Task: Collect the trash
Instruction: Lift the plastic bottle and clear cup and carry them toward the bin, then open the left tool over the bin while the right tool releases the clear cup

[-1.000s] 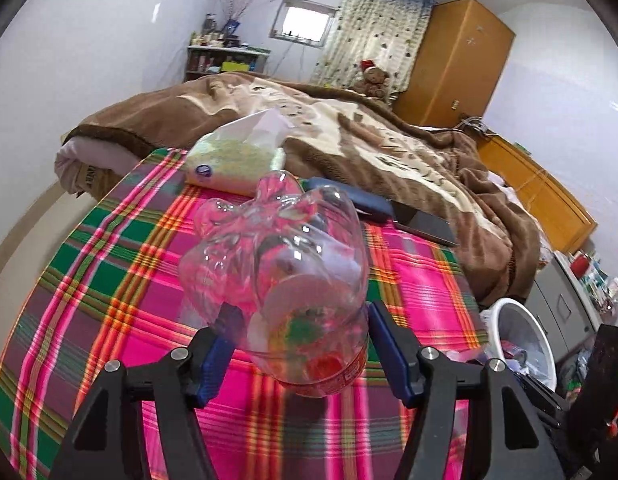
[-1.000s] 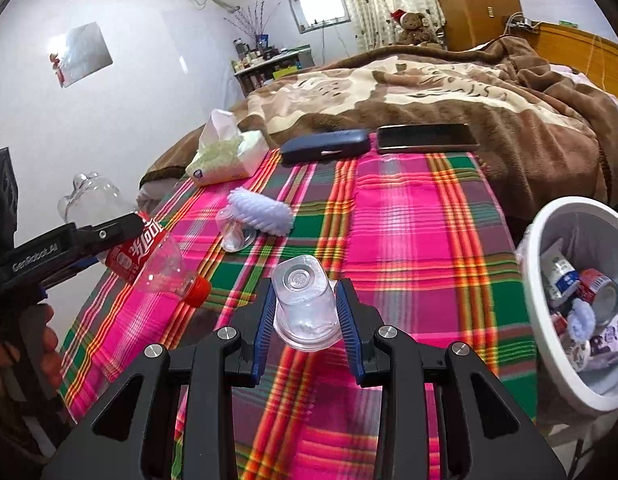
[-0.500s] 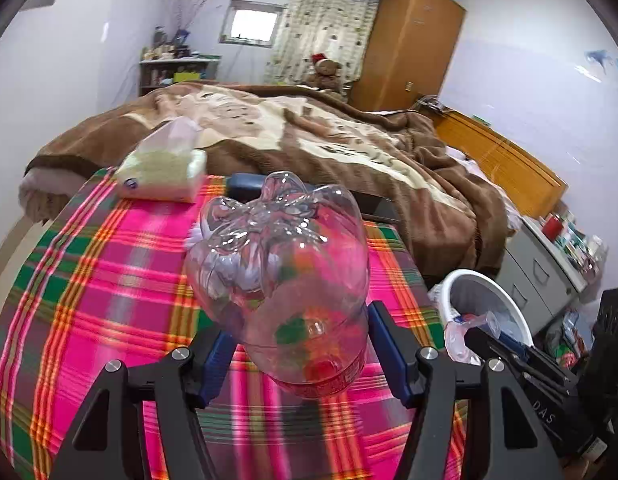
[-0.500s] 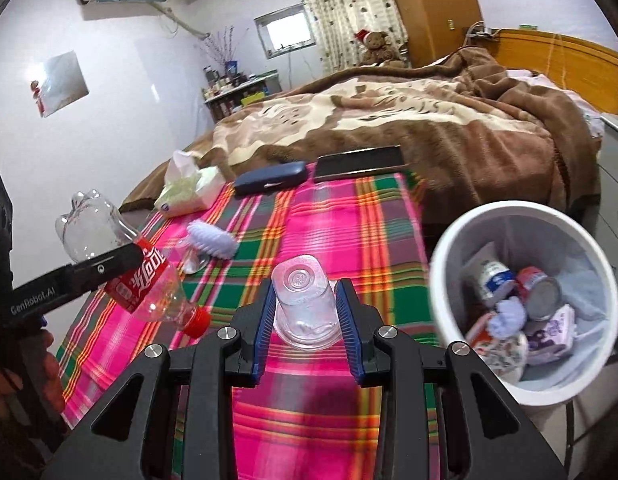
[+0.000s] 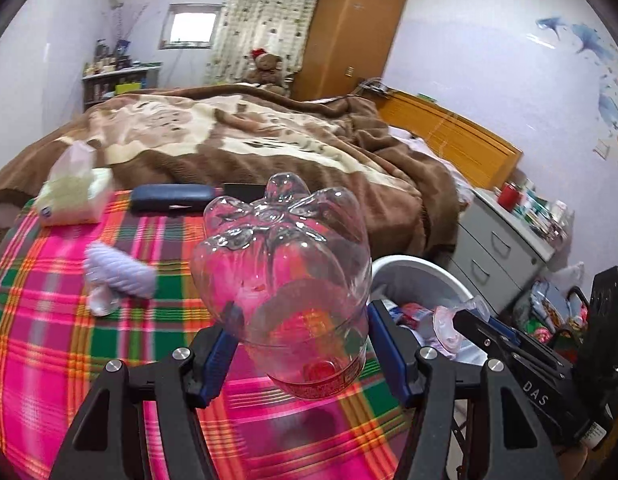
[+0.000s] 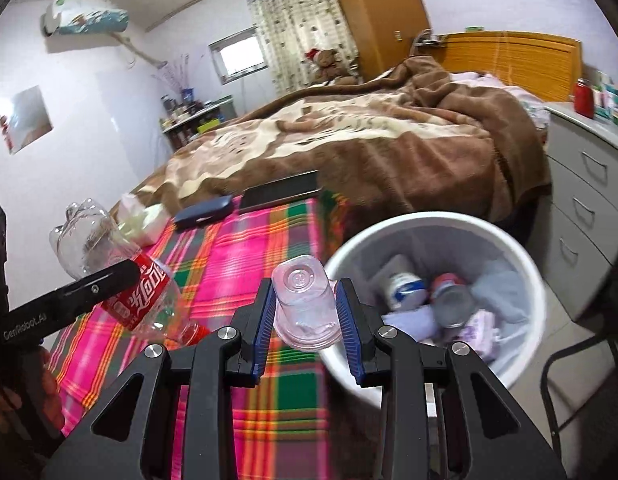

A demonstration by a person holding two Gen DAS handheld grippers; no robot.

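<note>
Both grippers loaded: left gripper (image 5: 301, 344) clamps empty cola bottle (image 5: 285, 280), right gripper (image 6: 305, 320) pinches clear cup (image 6: 305, 300). Bin (image 6: 521, 256) just ahead-right of right fingertips. Risk: letting go early w/ cup short of rim, so it bounces onto plaid cloth (image 6: 245, 256).

Bottle (image 6: 121, 276): clear, red label with white lettering, red cap
Cup (image 6: 307, 304): clear (faint pink tint)
Bin (image 6: 521, 276): white
Plaid cloth (image 5: 49, 320): pink, green, orange
Blanket (image 6: 389, 136): brown, cream pattern
Pads (image 6: 263, 320): blue
</note>
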